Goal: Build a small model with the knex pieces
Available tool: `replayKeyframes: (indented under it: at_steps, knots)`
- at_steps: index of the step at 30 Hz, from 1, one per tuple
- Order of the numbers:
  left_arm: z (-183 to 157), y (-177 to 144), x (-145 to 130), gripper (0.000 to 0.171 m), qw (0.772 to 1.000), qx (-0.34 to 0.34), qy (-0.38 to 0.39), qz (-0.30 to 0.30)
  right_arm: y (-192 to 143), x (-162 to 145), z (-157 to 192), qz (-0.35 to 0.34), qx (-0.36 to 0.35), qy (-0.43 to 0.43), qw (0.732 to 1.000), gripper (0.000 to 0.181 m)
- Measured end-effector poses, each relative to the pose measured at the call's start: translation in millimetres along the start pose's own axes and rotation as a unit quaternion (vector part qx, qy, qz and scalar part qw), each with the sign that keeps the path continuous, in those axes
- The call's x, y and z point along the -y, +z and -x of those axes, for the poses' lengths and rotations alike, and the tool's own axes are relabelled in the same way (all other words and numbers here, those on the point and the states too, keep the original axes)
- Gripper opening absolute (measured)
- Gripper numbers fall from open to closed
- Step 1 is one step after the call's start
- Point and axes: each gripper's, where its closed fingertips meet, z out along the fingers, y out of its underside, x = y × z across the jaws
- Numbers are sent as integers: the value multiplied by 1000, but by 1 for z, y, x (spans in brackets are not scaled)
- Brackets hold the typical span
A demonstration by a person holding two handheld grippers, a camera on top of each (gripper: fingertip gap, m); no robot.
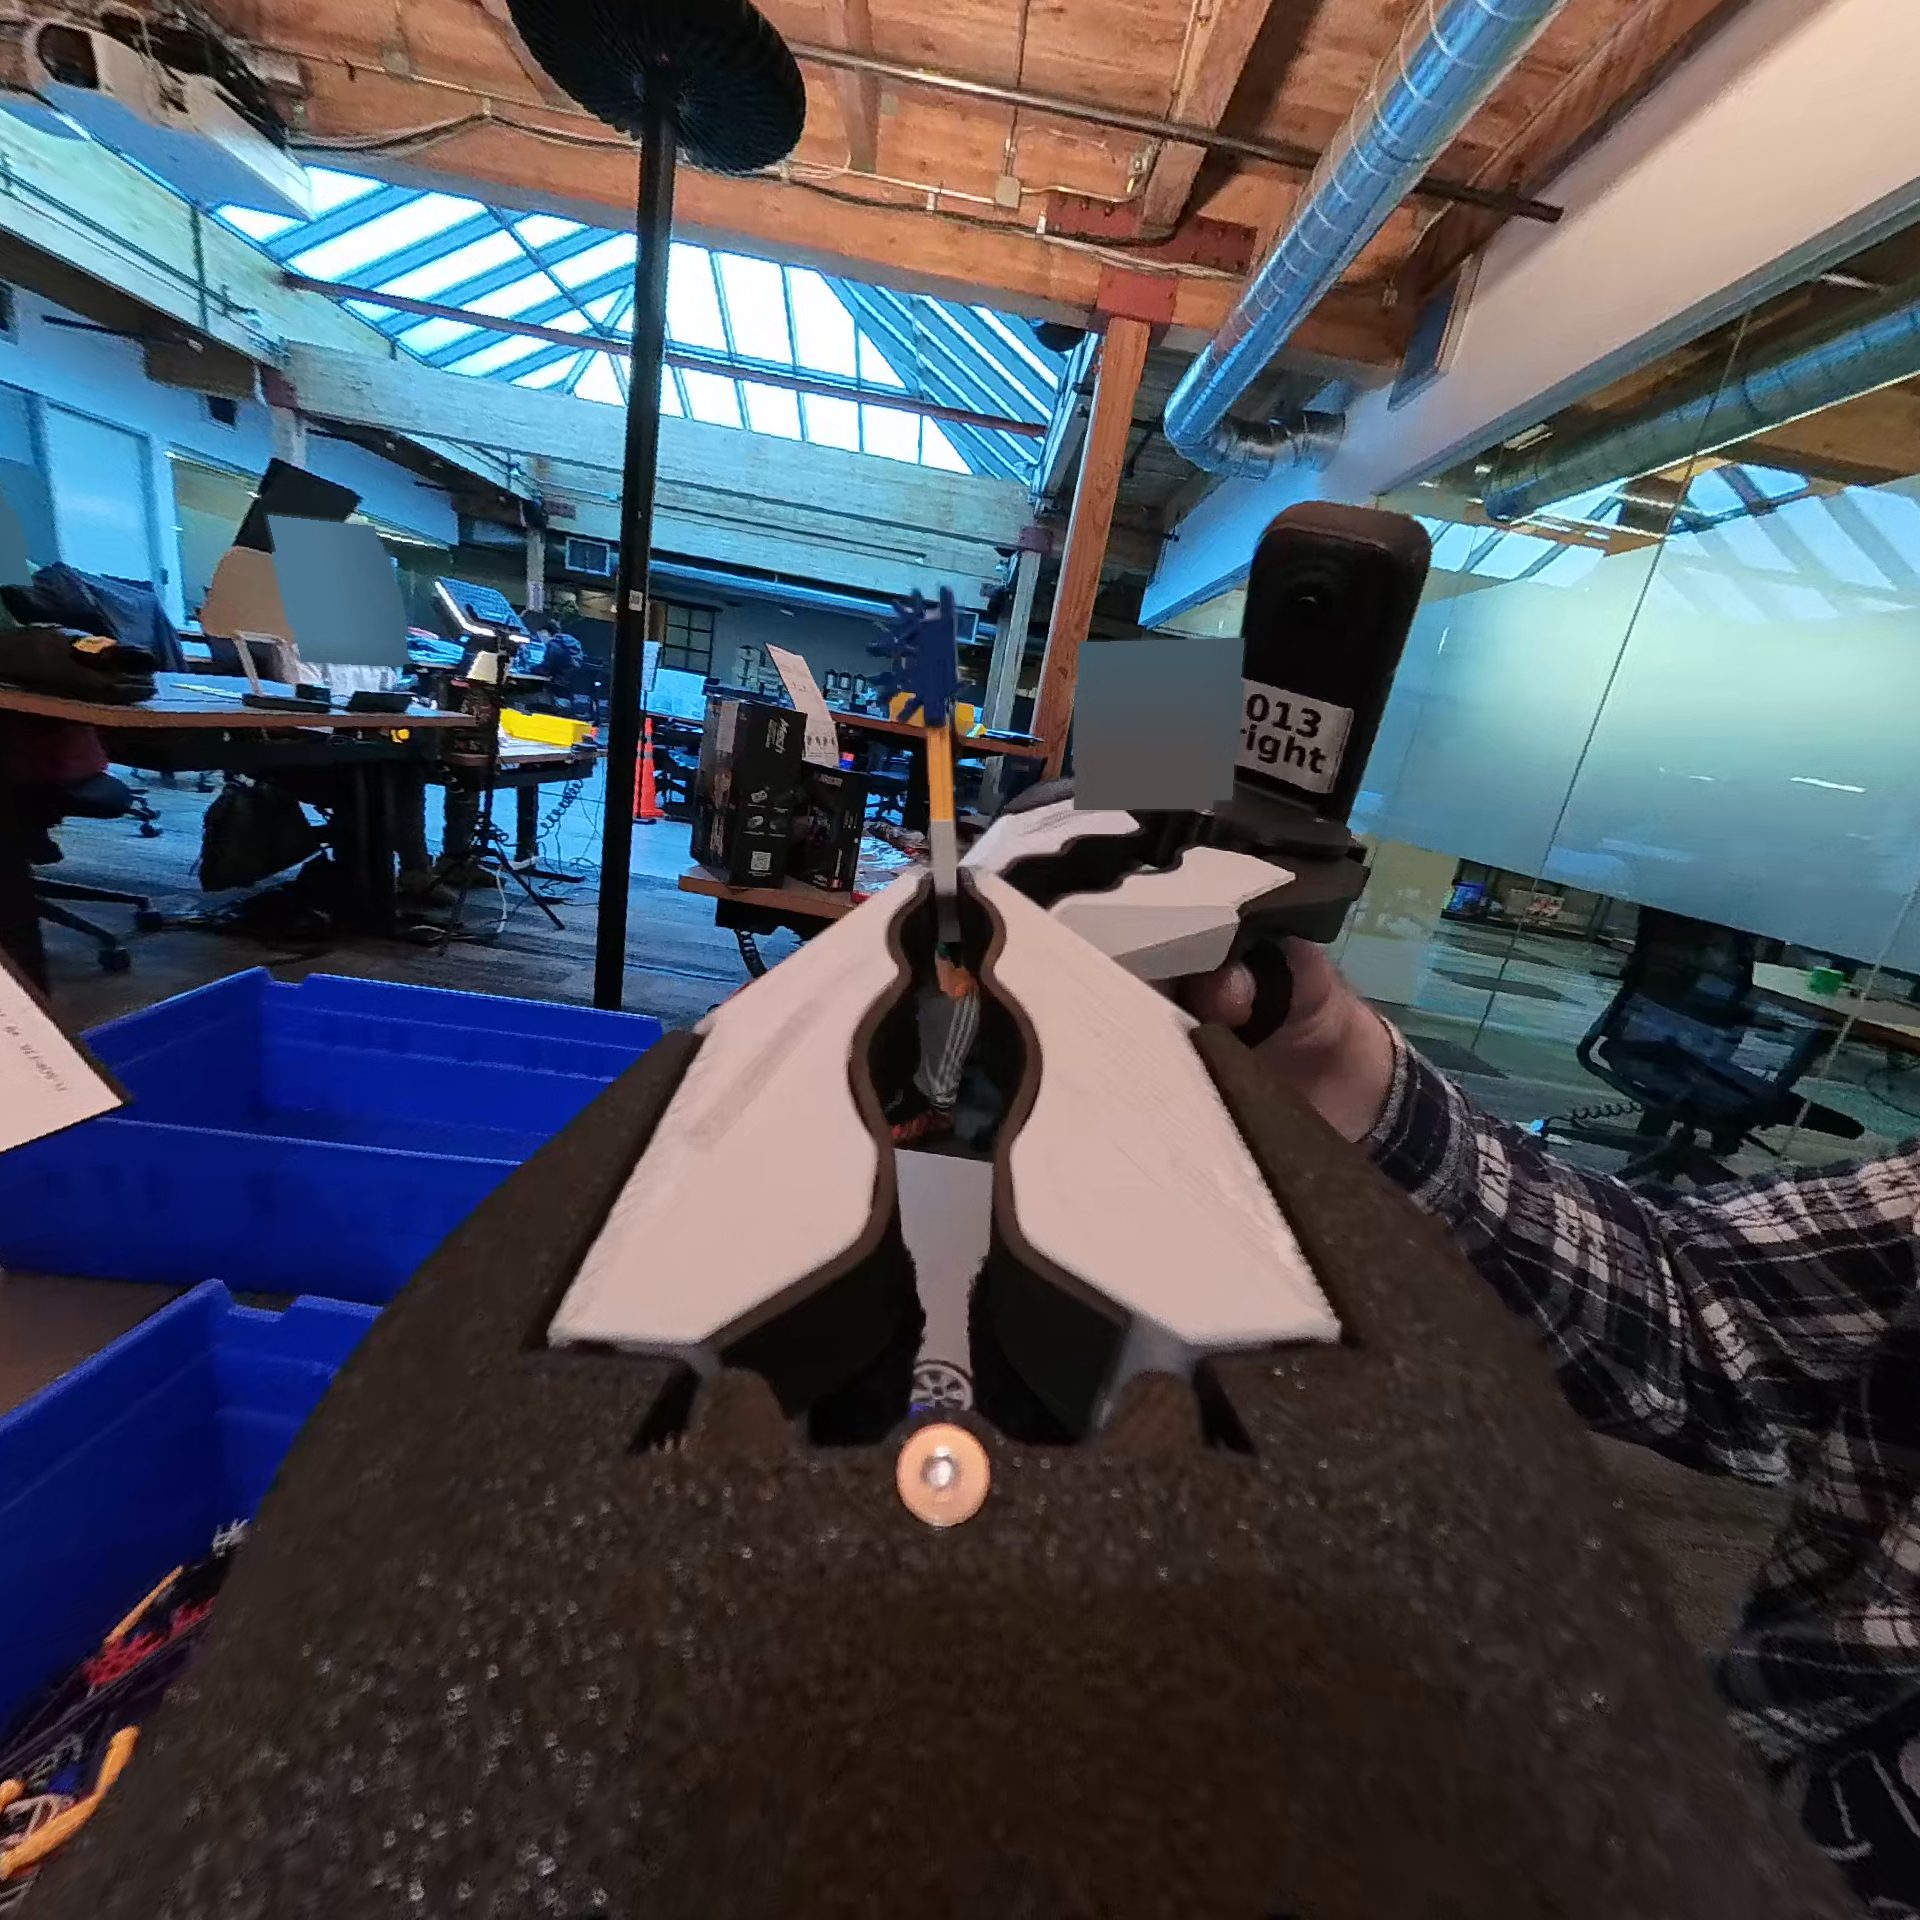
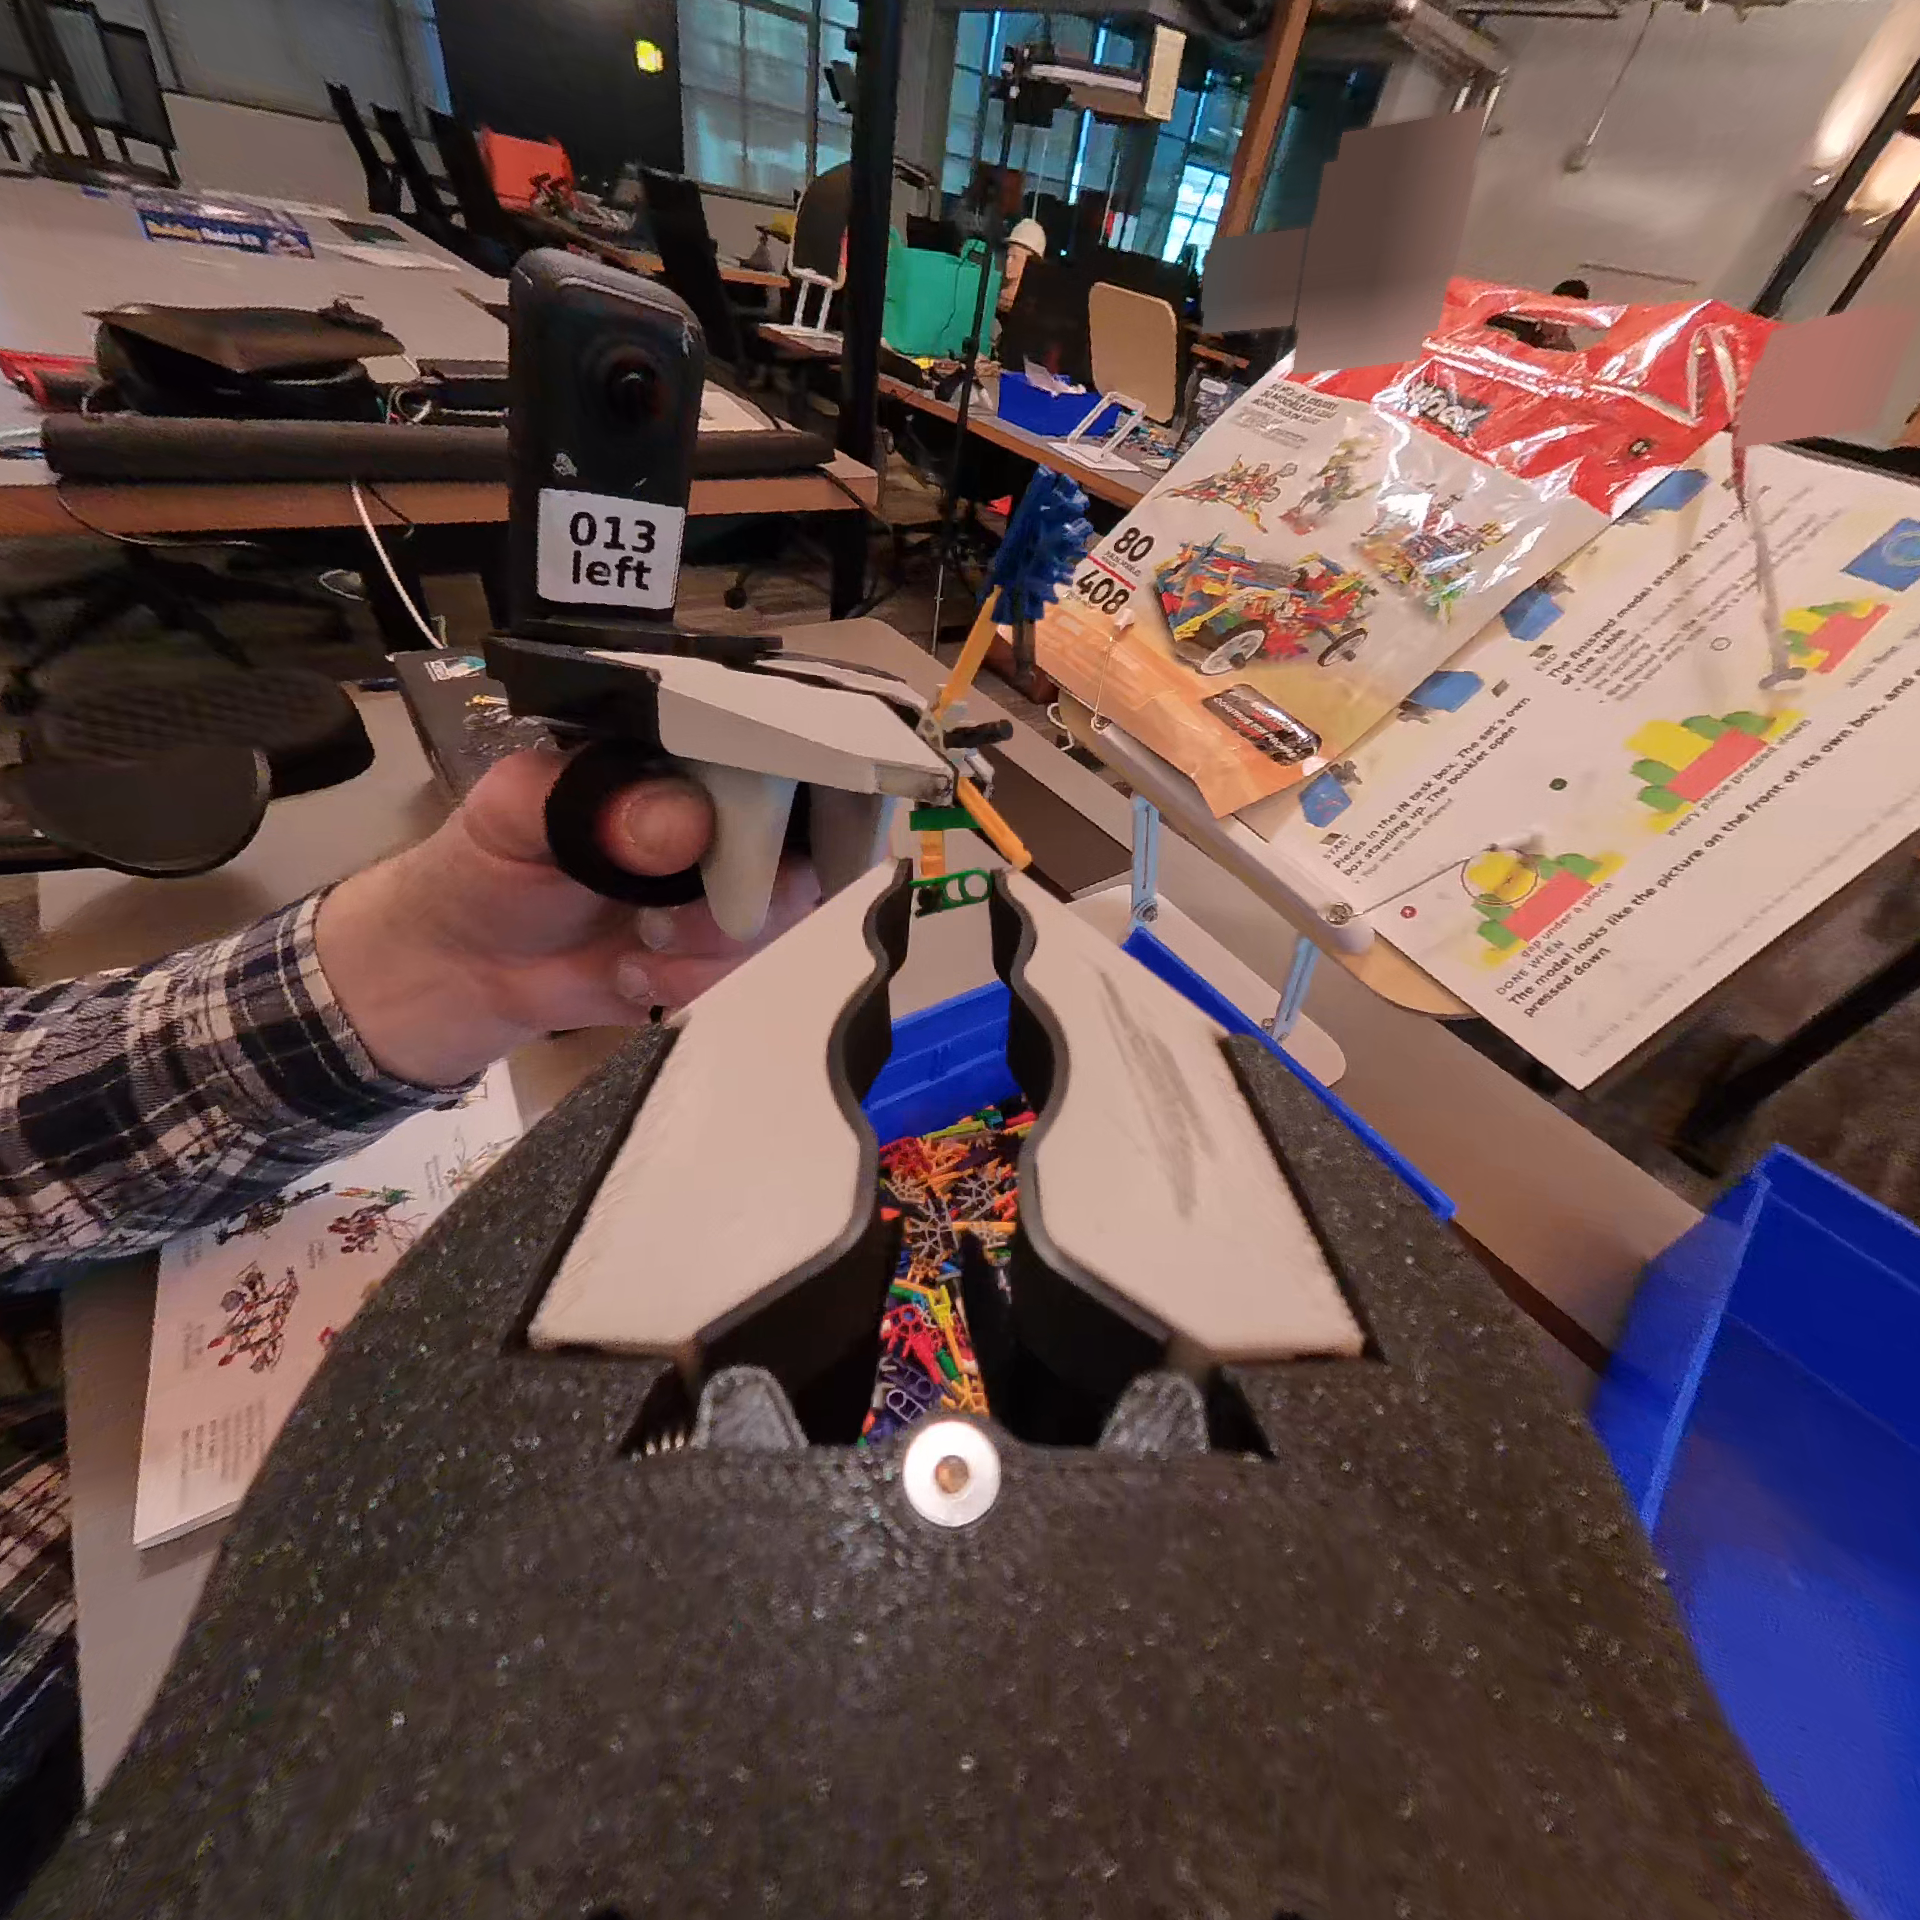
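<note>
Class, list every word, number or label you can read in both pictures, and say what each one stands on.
I won't copy the writing; these things bear it:
White camera sticker, left wrist view: legible.
White camera sticker, right wrist view: legible.
Toy pack card in a clear bag: large numbers legible, the rest small.
Instruction sheet: partly legible.
Booklet: too small.
Black boxes: blurred.

A small rod-and-connector toy assembly [image 2: 961,769] is held up above the blue bin [image 2: 940,1049] of mixed coloured pieces. Its yellow rod [image 1: 940,769] rises steeply to a blue snowflake-shaped connector [image 1: 928,649] at the top; lower down sit a green connector [image 2: 951,890], an orange piece and a second, slanting yellow rod [image 2: 992,821].
</note>
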Motion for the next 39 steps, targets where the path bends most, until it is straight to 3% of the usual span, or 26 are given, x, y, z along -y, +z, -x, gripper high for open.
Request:
replayKeyframes:
  at_steps: [9, 11, 16, 25, 26, 29, 33, 37, 39]
  knots:
    - [2, -3, 6, 0, 1000, 10, 10, -21, 1, 7, 1, -22, -48, -45, 998, 13]
    - [6, -2, 2, 0, 999, 23, 17, -13, 2, 4, -2, -9, -90, -96, 991, 13]
    - [14, -2, -3, 0, 999, 36, 10, -6, 4, -1, -7, 47, -209, -277, 937, 13]
    - [27, 1, -15, 0, 998, 57, -34, -3, 7, -10, -13, 92, -308, -394, 861, 12]
    - [28, 1, -16, 0, 998, 62, -30, -3, 9, -11, -12, 92, -313, -392, 860, 12]
    - [31, 1, -16, 0, 997, 76, -17, -5, 10, -13, -13, 72, -299, -313, 899, 12]
    - [34, 1, -17, 0, 995, 96, 8, -4, 11, -15, -12, 10, -239, -122, 963, 12]
    - [34, 2, -20, 0, 994, 103, 27, 6, 11, -17, -9, -57, -159, 61, 984, 12]
    - [29, 2, -19, 0, 994, 91, 61, 14, 10, -16, -7, -76, -132, 85, 985, 13]
